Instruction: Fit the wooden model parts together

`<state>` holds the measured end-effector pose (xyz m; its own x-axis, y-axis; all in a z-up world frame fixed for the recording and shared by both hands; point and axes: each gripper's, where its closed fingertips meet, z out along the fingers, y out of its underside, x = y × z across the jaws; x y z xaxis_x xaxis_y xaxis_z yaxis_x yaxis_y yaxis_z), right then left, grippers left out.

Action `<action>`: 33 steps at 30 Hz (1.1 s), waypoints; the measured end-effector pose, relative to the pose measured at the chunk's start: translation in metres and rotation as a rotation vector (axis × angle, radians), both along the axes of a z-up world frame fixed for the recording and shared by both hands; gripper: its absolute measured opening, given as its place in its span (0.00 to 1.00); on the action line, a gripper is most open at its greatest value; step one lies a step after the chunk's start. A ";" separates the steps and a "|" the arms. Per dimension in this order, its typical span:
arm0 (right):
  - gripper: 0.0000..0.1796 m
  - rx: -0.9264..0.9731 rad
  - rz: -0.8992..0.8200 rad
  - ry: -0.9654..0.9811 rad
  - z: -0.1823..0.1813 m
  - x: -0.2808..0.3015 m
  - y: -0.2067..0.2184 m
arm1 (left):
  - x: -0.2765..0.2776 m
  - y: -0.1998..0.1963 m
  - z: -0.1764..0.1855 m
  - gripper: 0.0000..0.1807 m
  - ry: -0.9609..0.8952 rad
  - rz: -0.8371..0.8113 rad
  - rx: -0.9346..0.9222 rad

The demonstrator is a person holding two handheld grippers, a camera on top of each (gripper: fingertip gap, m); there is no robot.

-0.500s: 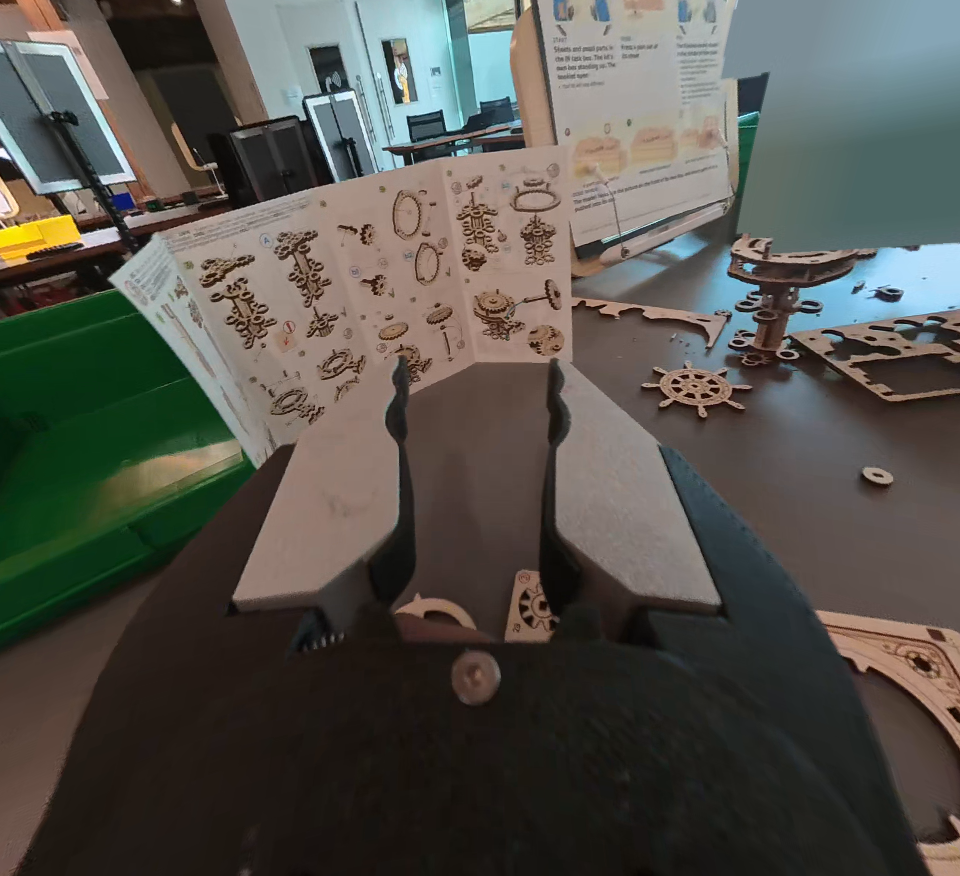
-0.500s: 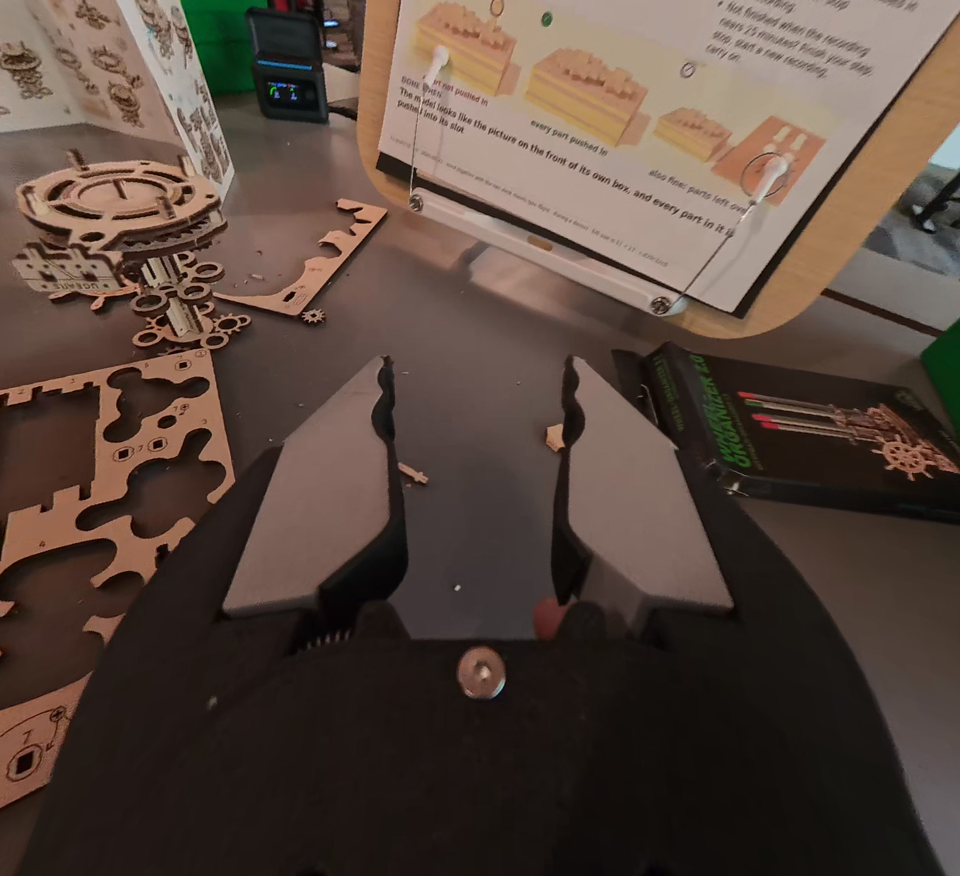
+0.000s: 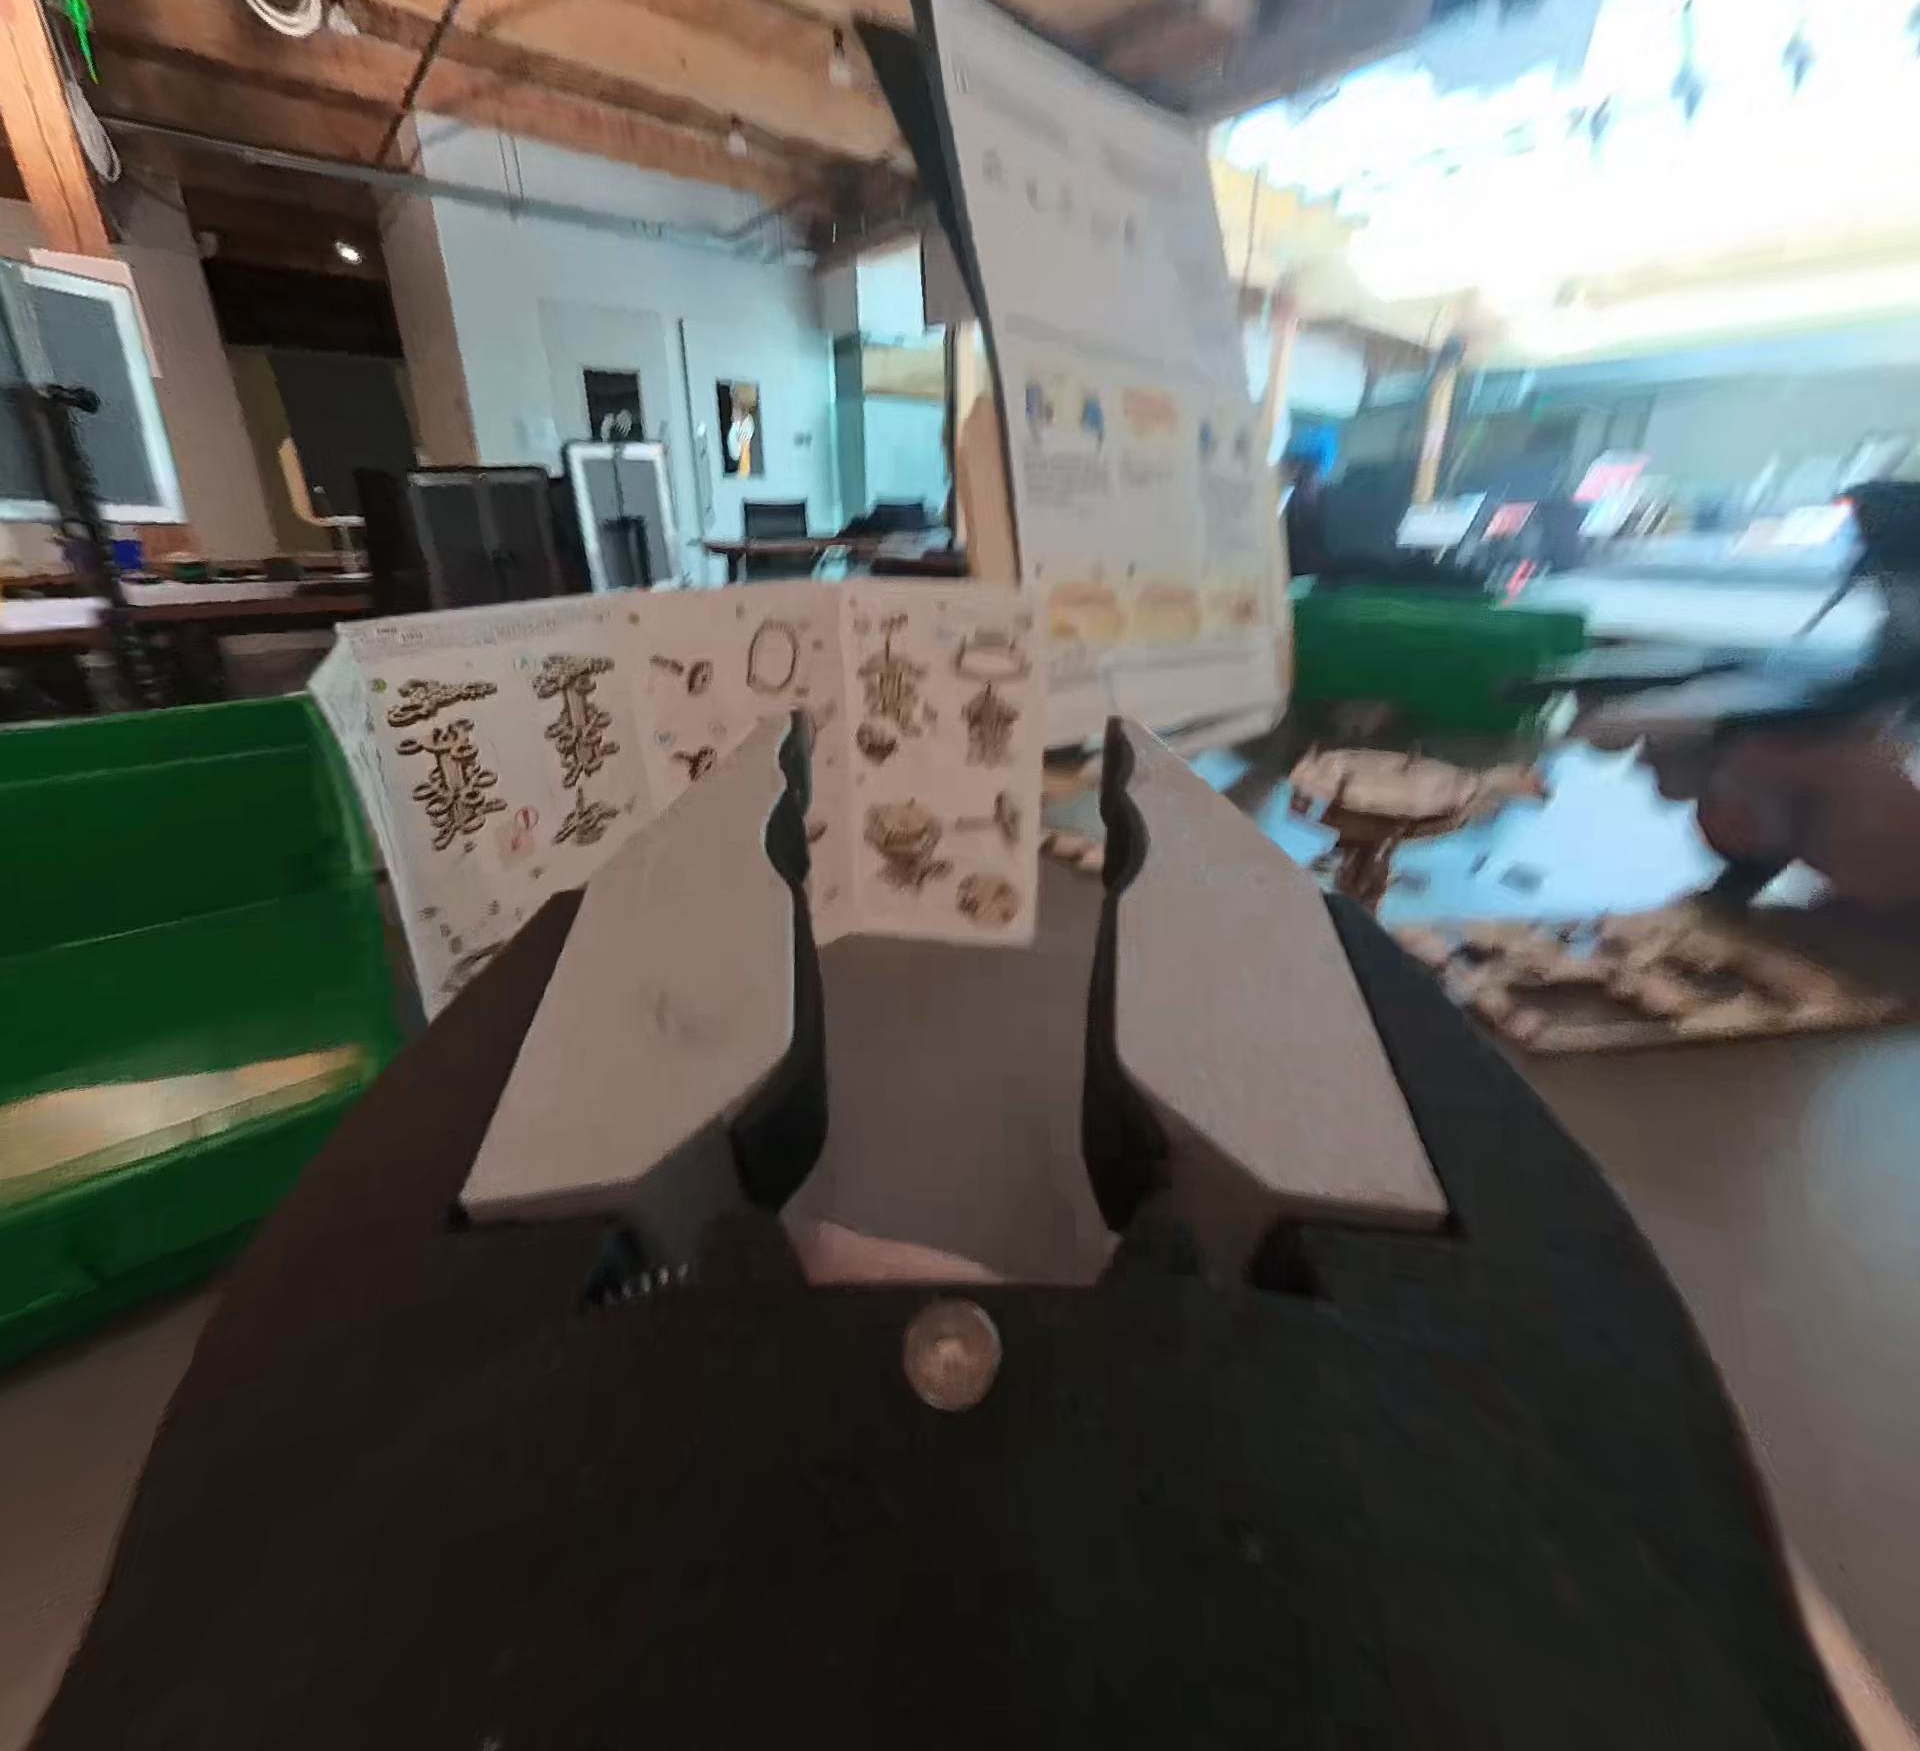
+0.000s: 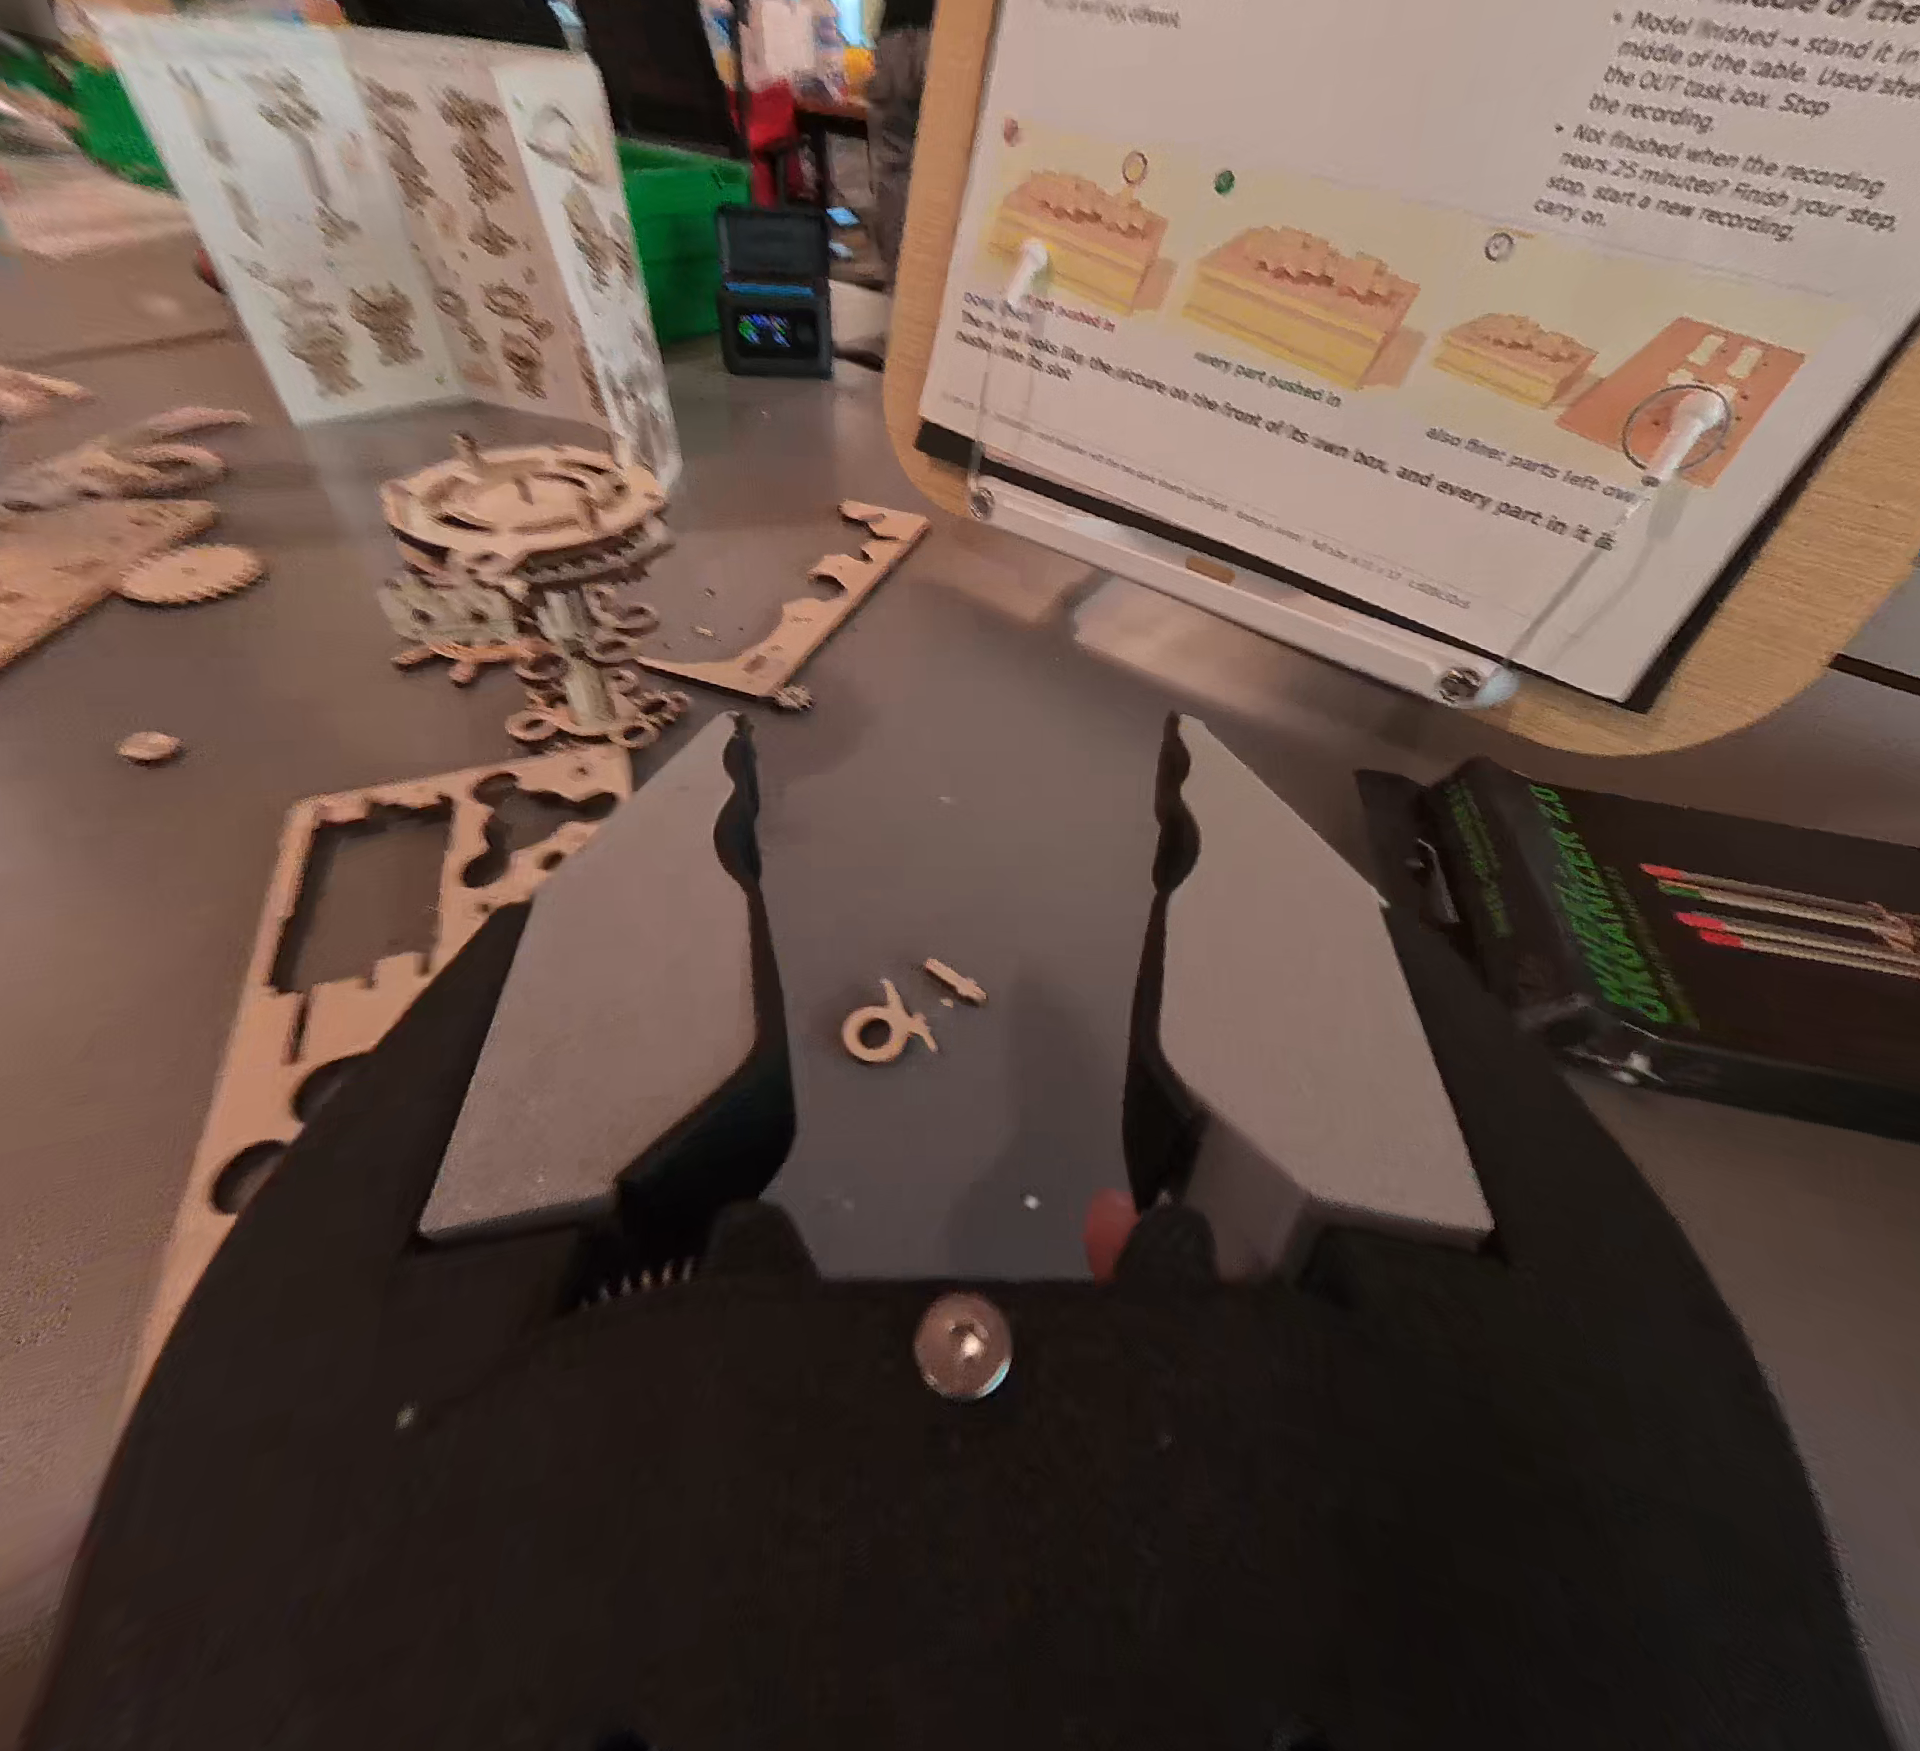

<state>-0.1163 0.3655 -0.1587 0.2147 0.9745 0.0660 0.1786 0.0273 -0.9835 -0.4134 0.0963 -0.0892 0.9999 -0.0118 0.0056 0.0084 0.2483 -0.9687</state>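
Right wrist view: right claw point(image 4: 956, 745) spread wide, empty, now drawn back over small ring-shaped part point(image 4: 883, 1028) and peg point(image 4: 956, 979) on table point(image 4: 987, 662); pickup likely next. Partly built wooden model point(image 4: 530, 558) upright, front-left. Left claw point(image 3: 956, 745) has lifted, open, empty.

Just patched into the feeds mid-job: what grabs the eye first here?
The half-built wooden model stands upright on the grey table, left of the clipboard stand. The open right gripper frames a small ring-shaped wooden piece lying loose. The left gripper, open and empty, faces the folded instruction leaflet.
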 end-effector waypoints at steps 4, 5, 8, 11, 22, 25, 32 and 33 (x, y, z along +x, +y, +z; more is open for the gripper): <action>0.41 -0.120 0.119 0.086 0.008 0.001 -0.011 | 0.005 -0.019 0.049 0.16 -0.301 -0.286 0.211; 0.41 -0.133 0.120 0.088 0.008 0.001 -0.010 | 0.013 -0.012 0.047 0.09 -0.263 -0.316 0.150; 0.40 -0.140 0.114 0.086 0.007 0.000 -0.008 | 0.015 0.029 0.006 0.20 0.026 -0.124 -0.221; 0.39 -0.153 0.118 0.087 0.007 0.000 -0.008 | 0.020 0.053 -0.021 0.23 0.177 -0.127 -0.431; 0.38 -0.099 0.142 0.018 -0.001 -0.006 -0.016 | 0.031 0.079 -0.051 0.19 0.194 -0.235 -0.397; 0.38 -0.059 0.148 -0.013 -0.005 -0.009 -0.019 | 0.021 0.080 -0.059 0.16 0.215 -0.189 -0.406; 0.39 0.022 0.143 -0.040 -0.006 -0.011 -0.024 | 0.021 0.080 -0.057 0.18 0.091 -0.251 -0.406; 0.40 0.027 0.142 -0.037 -0.006 -0.010 -0.024 | 0.020 0.080 -0.056 0.18 0.098 -0.240 -0.404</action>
